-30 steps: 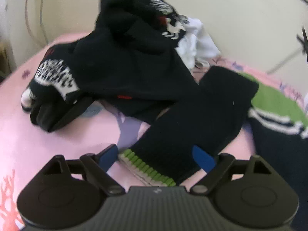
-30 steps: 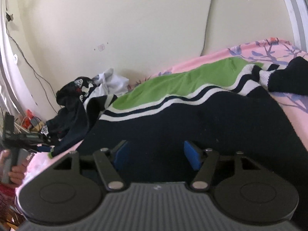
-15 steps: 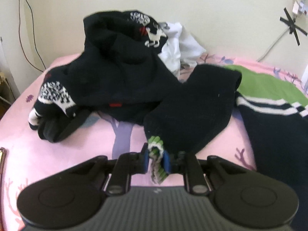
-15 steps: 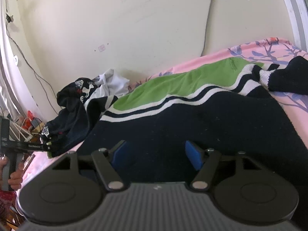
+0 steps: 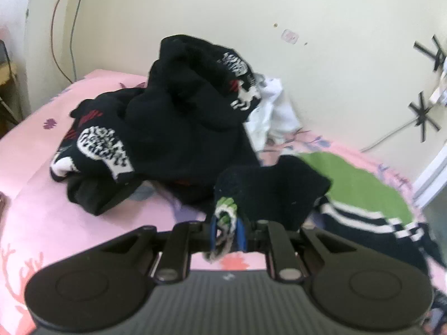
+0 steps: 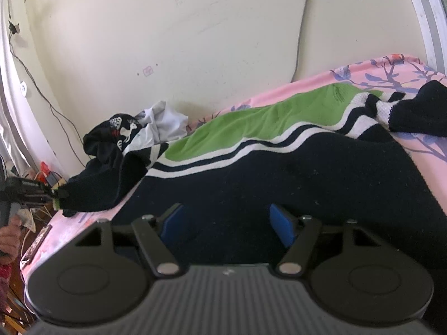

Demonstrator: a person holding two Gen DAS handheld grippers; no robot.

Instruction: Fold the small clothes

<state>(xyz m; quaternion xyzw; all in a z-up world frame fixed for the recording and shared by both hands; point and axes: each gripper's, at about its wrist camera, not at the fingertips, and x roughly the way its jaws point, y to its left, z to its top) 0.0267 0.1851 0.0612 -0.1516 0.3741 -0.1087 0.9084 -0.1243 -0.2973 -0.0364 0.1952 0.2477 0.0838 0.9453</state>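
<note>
Clenched now on the green-and-white ribbed cuff (image 5: pixel 226 209) of the navy knit sweater (image 6: pixel 279 173), my left claw (image 5: pixel 226 230) has lifted the sleeve off the pink bedsheet (image 5: pixel 42 195), starting the fold, while my right claw (image 6: pixel 227 223) hovers agape over the body.

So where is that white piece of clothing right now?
The white garment lies crumpled against the wall, just right of the dark clothes pile in the left wrist view.

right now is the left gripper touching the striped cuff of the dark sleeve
Touching. The left wrist view shows the left gripper with its blue fingers closed on the green and white striped cuff, the knit bunched between them.
</note>
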